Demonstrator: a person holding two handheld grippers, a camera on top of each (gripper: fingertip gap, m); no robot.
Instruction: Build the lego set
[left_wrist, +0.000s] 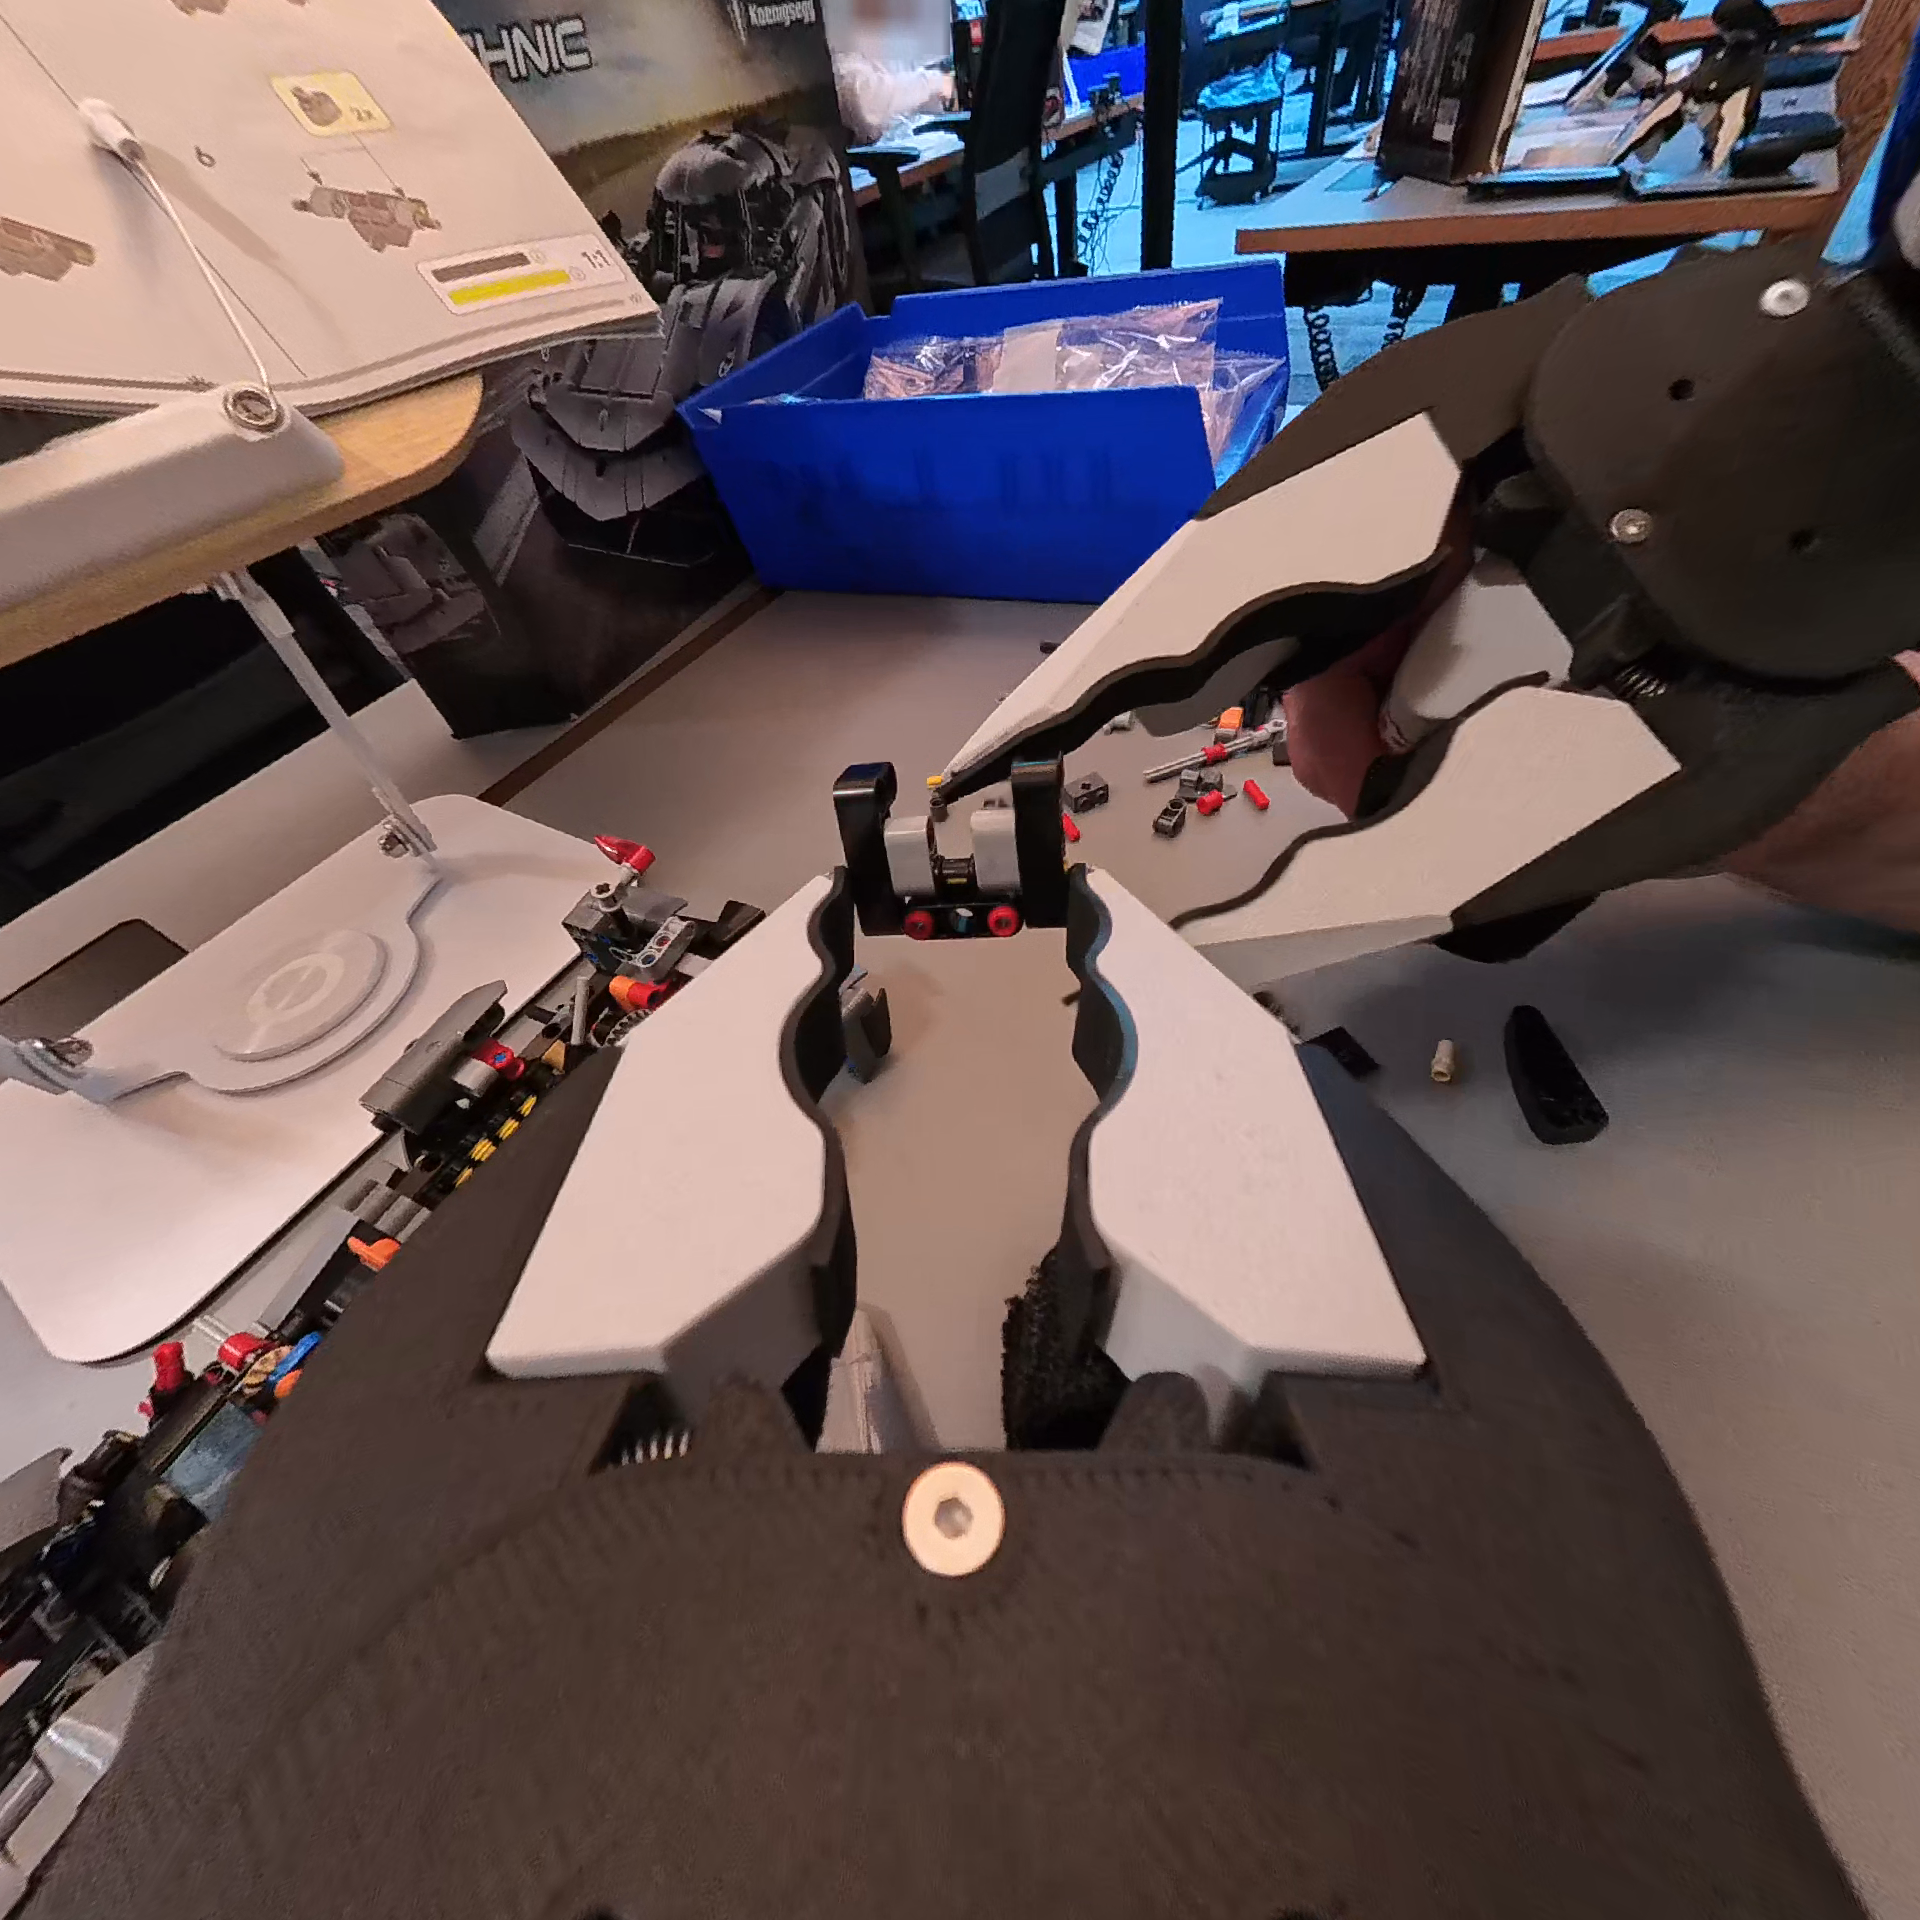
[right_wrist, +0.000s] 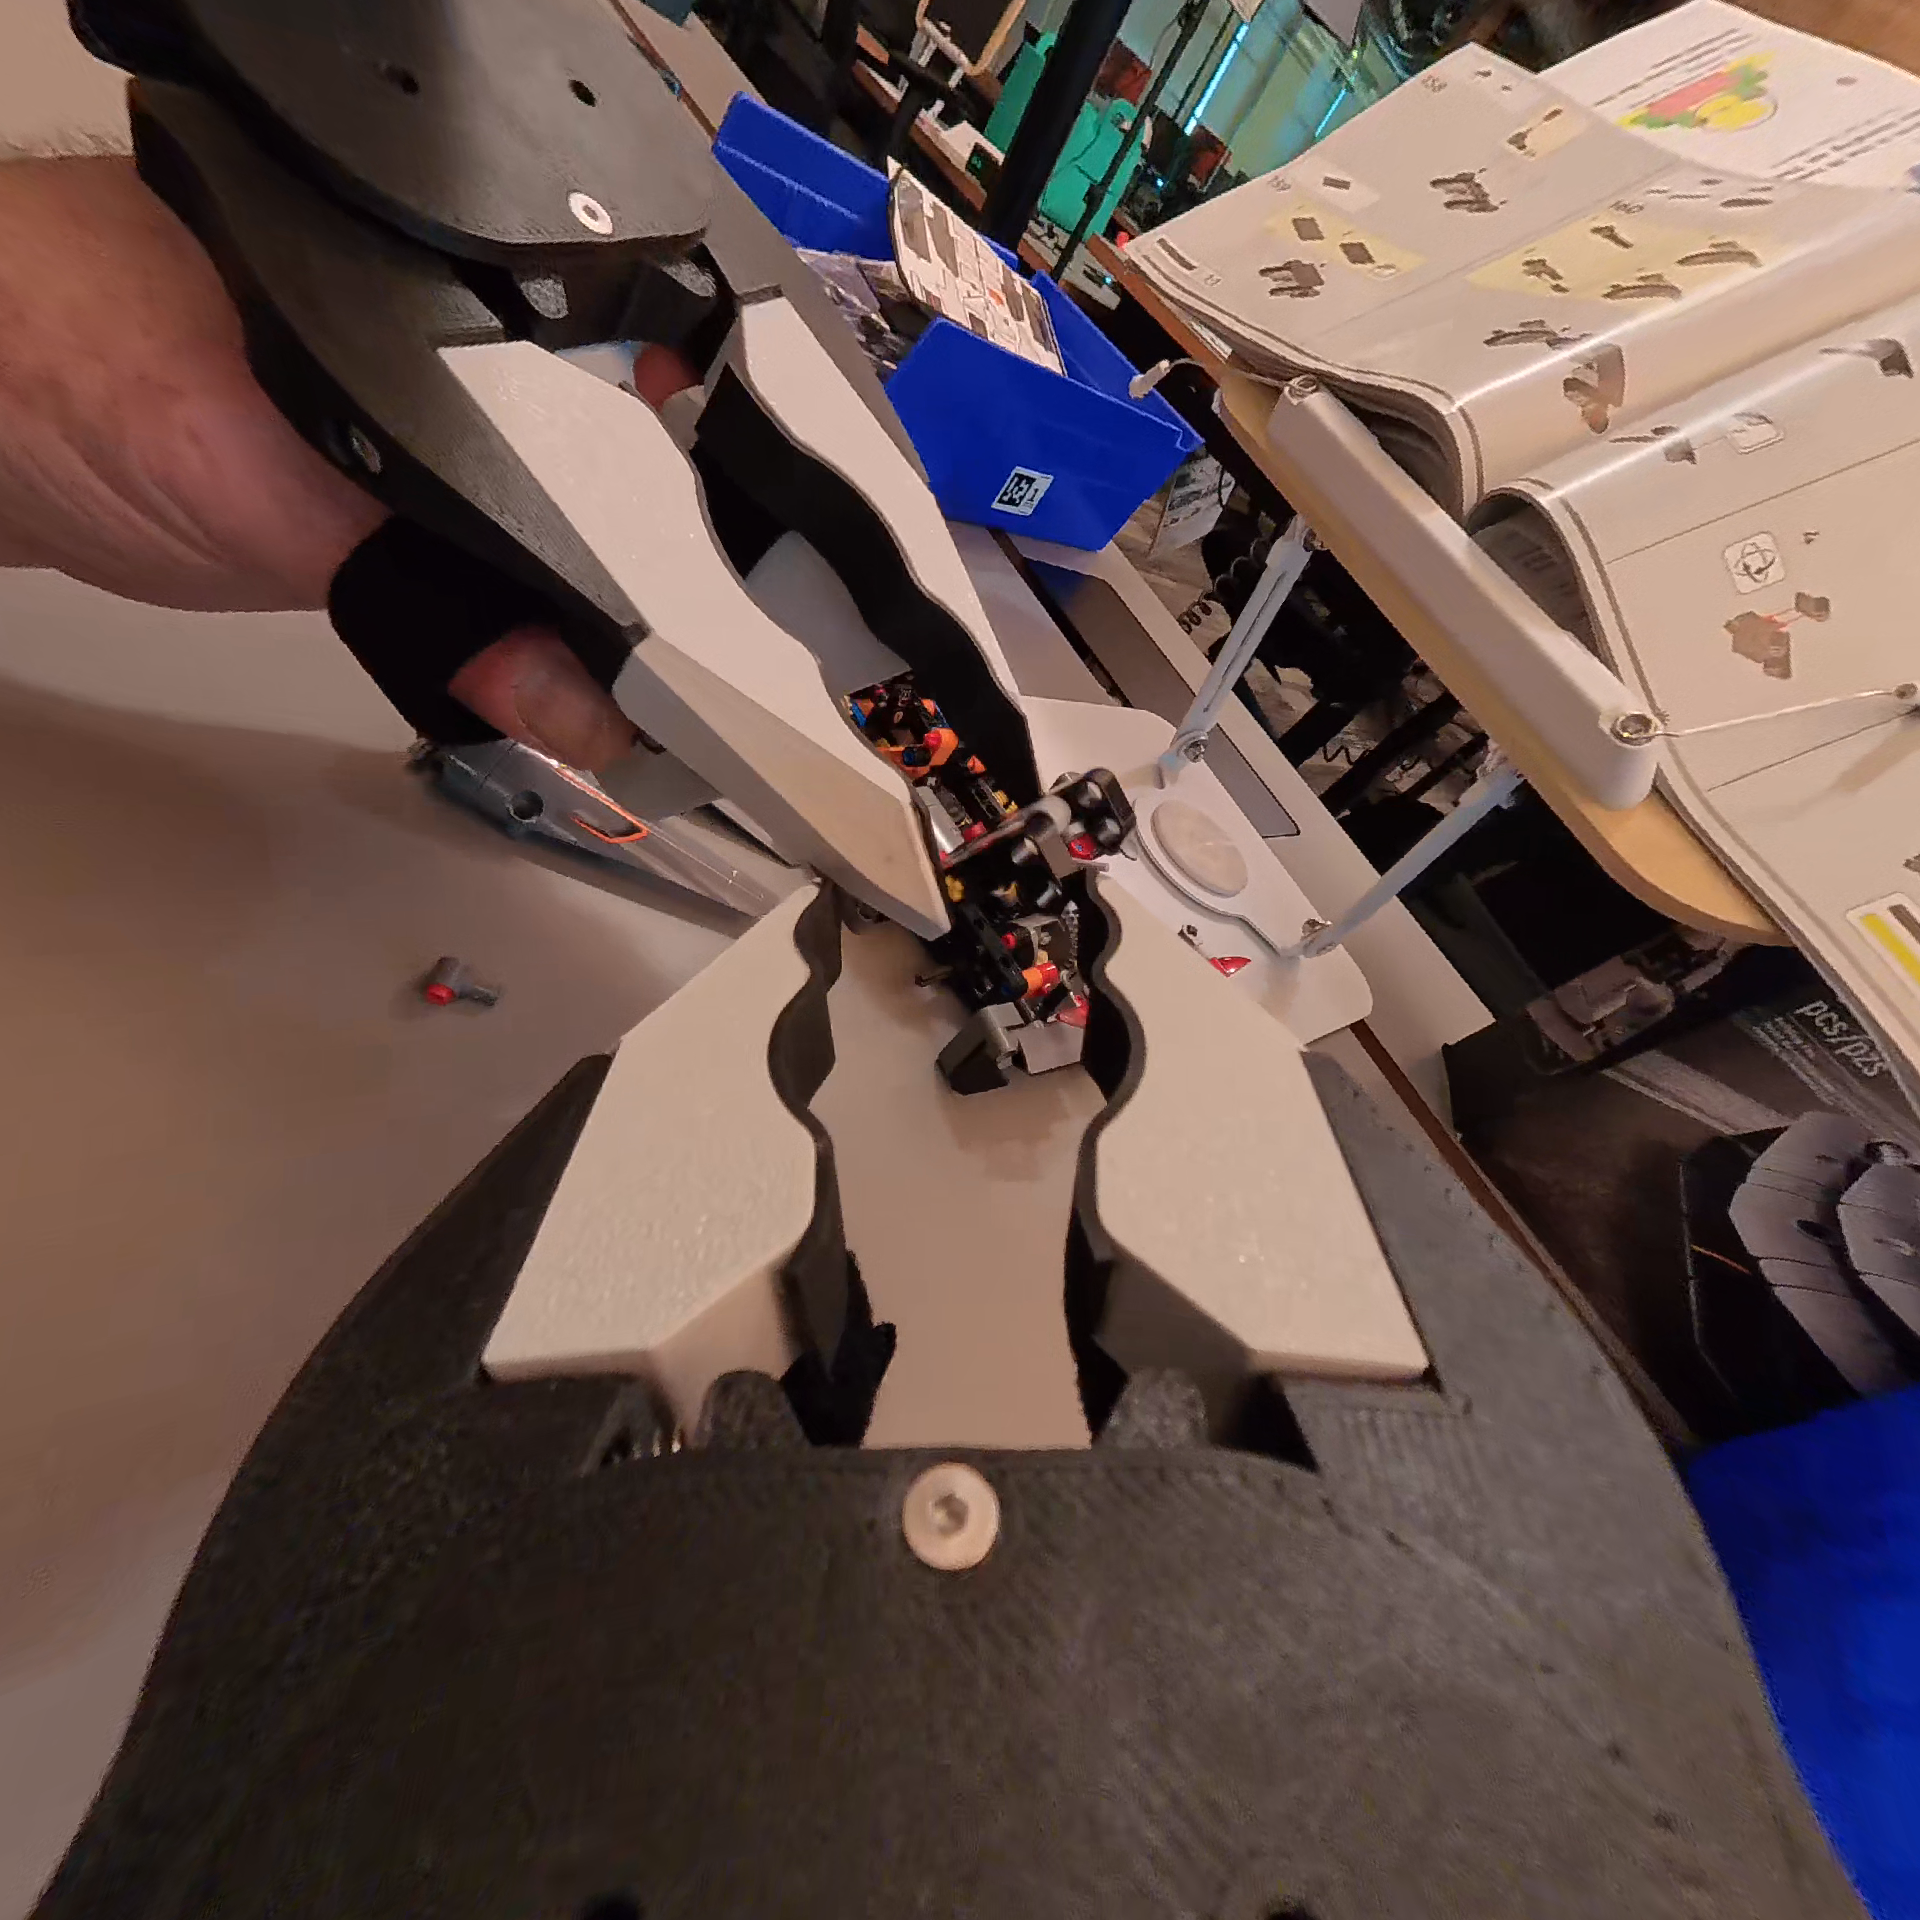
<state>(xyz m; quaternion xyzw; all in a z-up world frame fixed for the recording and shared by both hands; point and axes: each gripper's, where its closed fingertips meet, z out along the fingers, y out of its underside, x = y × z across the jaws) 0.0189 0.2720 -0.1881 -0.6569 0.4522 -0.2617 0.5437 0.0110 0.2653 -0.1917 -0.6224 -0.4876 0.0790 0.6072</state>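
Both grippers met near the middle of the left wrist view. Left gripper (left_wrist: 954, 894) was clamped on a small lego assembly (left_wrist: 951, 857): two black upright beams, grey blocks between them, and red pins along the bottom edge, held above the grey table (left_wrist: 1714, 1195). Right gripper (left_wrist: 940, 781) reached in from the upper right of that frame, a hand (left_wrist: 1340, 727) gripping its handle, and its upper finger tip touched the top of the assembly. Whether anything sat between its fingers could not be told; in its own view the right gripper (right_wrist: 951, 914) stood with a wide gap at the tips, and the left gripper (right_wrist: 925, 883) crossed in from the upper left.

A larger lego build (left_wrist: 499, 1101) with red, orange and yellow parts lay along the left edge of the frame, beside the white base of a book stand (left_wrist: 208, 1091). An open instruction booklet (left_wrist: 312, 187) filled the upper left. A blue bin (left_wrist: 966, 488) of bagged parts sat at upper centre. Loose pieces (left_wrist: 1205, 790) lay scattered right of centre, and a black curved piece (left_wrist: 1553, 1075) lay farther right.
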